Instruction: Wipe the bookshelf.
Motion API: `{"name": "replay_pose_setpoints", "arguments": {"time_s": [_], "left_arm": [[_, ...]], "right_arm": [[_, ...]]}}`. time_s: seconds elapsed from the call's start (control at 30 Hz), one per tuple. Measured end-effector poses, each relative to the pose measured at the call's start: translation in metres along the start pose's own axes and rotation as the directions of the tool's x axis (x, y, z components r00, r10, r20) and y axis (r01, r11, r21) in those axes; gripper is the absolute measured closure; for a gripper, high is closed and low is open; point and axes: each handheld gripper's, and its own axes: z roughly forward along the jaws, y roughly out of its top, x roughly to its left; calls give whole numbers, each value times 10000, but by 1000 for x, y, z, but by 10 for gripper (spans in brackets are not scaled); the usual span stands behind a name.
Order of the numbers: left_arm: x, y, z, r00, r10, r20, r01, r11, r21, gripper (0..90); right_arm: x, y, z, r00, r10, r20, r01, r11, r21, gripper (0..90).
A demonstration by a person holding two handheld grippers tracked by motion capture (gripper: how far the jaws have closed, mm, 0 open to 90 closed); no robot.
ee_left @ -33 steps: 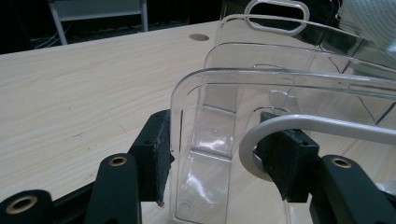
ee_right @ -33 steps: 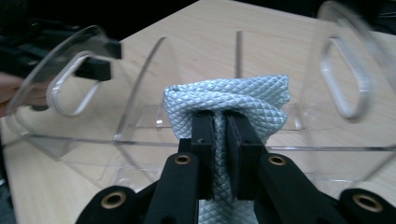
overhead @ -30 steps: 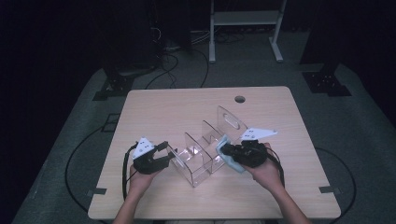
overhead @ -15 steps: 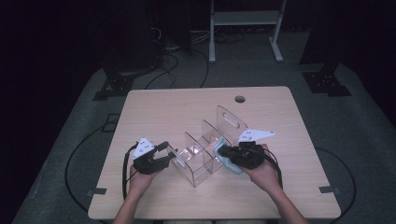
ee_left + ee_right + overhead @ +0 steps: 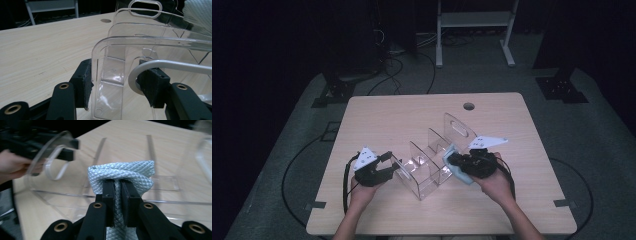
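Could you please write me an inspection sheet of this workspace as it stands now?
Surface: wooden table, round grommet hole near its far edge.
Job's things: clear plastic rack with dividers and a handle cutout; light quilted cloth at its right end.
Clutter: nothing seen.
Grippers: left gripper clamps the rack's end wall; right gripper is shut on the cloth.
Cables: one black cable trails from the left gripper; more lie on the floor.
Surroundings: dark room, grey floor mat, white stand frame behind.

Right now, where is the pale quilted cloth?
The pale quilted cloth is pinched in the right tongs, at the clear plastic divider rack's right end.
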Motion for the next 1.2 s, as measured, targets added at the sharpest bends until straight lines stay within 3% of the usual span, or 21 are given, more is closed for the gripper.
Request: {"name": "replay_pose_setpoints", "arguments": {"time_s": [0.1,0.17,0.3,0.37,0.5,0.6,0.77,1.0,1.03,1.2], "left_arm": [[-1,0,1,10000,4,-9,-4,10000,1,460],[-1,0,1,10000,-2,-39,2,10000,-13,459],[-1,0,0,10000,28,-16,-28,10000,14,460],[0,0,0,10000,24,4,-24,10000,19,460],[-1,0,0,10000,5,12,-5,10000,9,459],[-1,0,1,10000,1,2,-1,10000,2,459],[0,0,0,10000,-15,-39,15,10000,6,459],[-1,0,1,10000,-5,-23,5,10000,1,460],[0,0,1,10000,-22,-22,22,10000,-5,460],[1,0,0,10000,-61,-67,60,10000,-22,460]], "right_arm": [[-7,0,-2,9995,245,194,-244,9997,-57,818],[1,0,0,9990,-79,430,80,10000,-22,818],[14,0,4,9988,-493,-8,493,9987,95,818],[10,1,3,9994,-343,-74,343,9994,97,818],[-7,1,-1,9997,82,237,-82,10000,23,818],[-2,1,0,9990,-17,442,16,10000,25,818],[17,1,7,9984,-346,-448,353,9993,133,818],[8,2,5,10000,-10,-49,10,10000,59,818],[16,2,8,9995,-117,-310,119,9999,58,818],[31,4,14,9957,-612,-694,626,9979,187,818]]}}
